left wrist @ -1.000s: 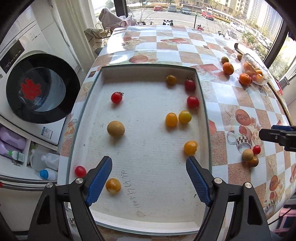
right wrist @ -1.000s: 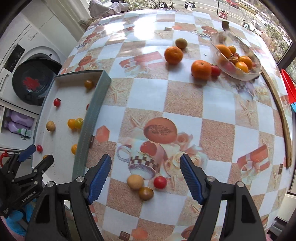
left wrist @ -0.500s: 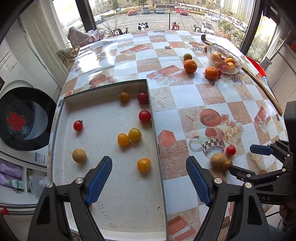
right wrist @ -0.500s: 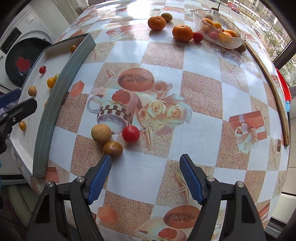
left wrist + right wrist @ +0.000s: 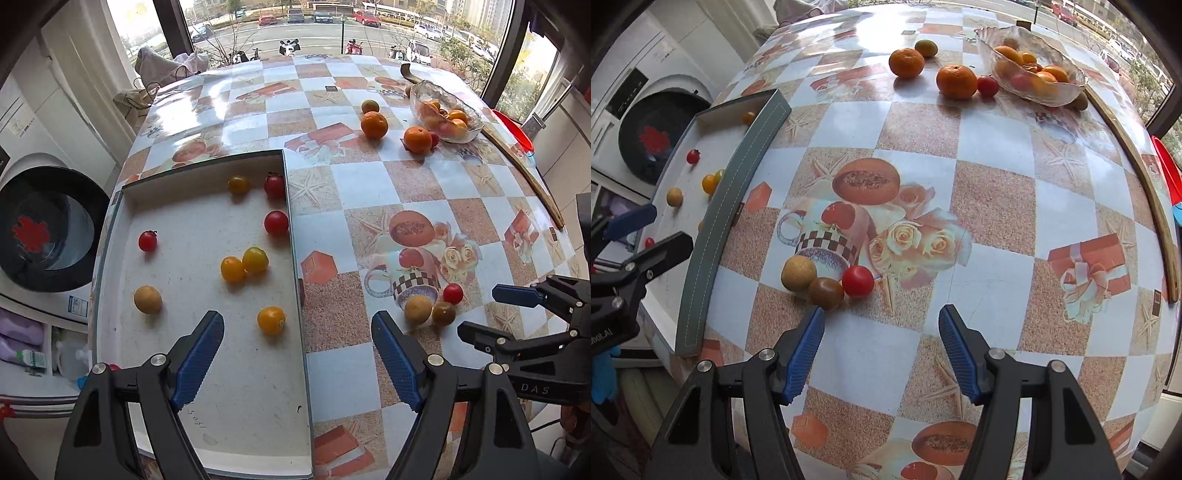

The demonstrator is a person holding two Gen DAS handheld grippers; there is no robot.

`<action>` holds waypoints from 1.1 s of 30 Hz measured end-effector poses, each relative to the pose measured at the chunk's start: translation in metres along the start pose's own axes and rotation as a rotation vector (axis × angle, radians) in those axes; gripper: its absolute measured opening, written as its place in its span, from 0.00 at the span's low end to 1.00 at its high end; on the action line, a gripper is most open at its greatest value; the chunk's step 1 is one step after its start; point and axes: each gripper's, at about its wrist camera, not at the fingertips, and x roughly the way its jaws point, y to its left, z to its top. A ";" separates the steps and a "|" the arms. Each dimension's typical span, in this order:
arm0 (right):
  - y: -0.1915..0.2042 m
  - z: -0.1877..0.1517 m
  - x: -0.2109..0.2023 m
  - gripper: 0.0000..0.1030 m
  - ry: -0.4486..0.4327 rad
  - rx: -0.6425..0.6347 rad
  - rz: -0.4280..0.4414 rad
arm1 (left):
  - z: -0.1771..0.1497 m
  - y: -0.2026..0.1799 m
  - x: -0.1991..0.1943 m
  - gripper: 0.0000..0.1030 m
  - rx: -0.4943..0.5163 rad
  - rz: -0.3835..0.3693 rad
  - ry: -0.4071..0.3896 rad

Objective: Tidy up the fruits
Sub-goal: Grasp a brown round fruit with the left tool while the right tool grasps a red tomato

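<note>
Three small fruits sit bunched on the bench [image 5: 997, 206] just ahead of our right gripper [image 5: 882, 332]: a tan round fruit [image 5: 798, 272], a dark brownish tomato [image 5: 826, 293] touching it, and a red cherry tomato [image 5: 857, 281] touching the dark one on its other side. Our right gripper is spread wide with nothing between its blue pads, and the dark tomato lies just beyond its left fingertip.

Our left gripper [image 5: 297, 336] is likewise spread and empty, straddling the right wall of the shallow tray [image 5: 295, 266]. Inside the tray we see a yellow-orange tomato [image 5: 271, 320] close to the left gripper, a touching pair of yellow tomatoes [image 5: 243, 264], another tan round fruit [image 5: 147, 300], a red tomato with a stem [image 5: 147, 241], a red tomato against the right wall [image 5: 276, 222], and, at the far end, a dark orange tomato [image 5: 238, 184] beside a dark red one [image 5: 274, 185].

Further back on the bench stand two mandarins [image 5: 906, 62], well apart from the trio, with a greenish fruit [image 5: 926, 48] behind them and a small red tomato [image 5: 988, 85] touching the nearer mandarin. A glass bowl [image 5: 1067, 92] beside them holds more orange and red fruit.
</note>
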 end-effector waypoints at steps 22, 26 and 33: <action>-0.019 0.017 -0.001 0.55 -0.054 0.033 0.031 | -0.001 -0.023 0.003 0.80 0.000 -0.039 0.016; -0.003 0.011 0.011 0.55 -0.027 -0.013 0.049 | -0.002 -0.022 0.006 0.80 -0.012 -0.038 0.028; 0.009 0.028 0.018 0.22 -0.047 -0.070 0.041 | 0.004 -0.023 0.009 0.80 -0.007 -0.046 0.037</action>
